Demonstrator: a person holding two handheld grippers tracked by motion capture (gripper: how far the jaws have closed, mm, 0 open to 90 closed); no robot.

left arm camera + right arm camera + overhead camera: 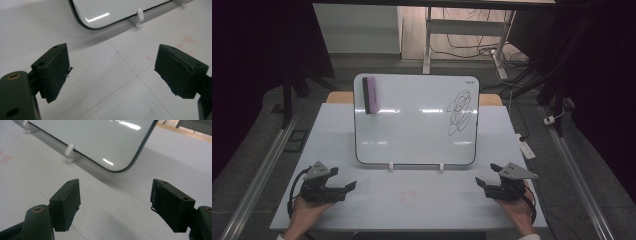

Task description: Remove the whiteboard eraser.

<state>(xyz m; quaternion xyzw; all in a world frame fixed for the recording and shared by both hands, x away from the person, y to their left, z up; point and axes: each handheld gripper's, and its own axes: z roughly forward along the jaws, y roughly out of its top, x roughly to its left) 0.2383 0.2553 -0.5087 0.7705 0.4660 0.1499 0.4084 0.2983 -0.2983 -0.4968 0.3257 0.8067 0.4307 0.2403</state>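
Note:
A whiteboard (412, 120) stands tilted on two small white feet in the middle of the white table (412, 200). A black scribble (460, 112) marks its right side. A purple and black eraser (371, 95) sticks to its upper left corner. My left gripper (346, 189) rests near the table's front left, open with nothing between its jaws. My right gripper (484, 176) rests at the front right, also open and holding nothing. In the left gripper view the whiteboard's lower corner (100, 15) lies beyond the gripper (111, 70). The right gripper view has the whiteboard's other lower corner (110, 145) ahead of the gripper (115, 202).
Faint red marks (407, 195) stain the table between the grippers. A white tag (527, 149) lies at the table's right edge. Metal rails (267, 165) run along both sides of the table. Desk legs and cables (477, 45) stand behind the table.

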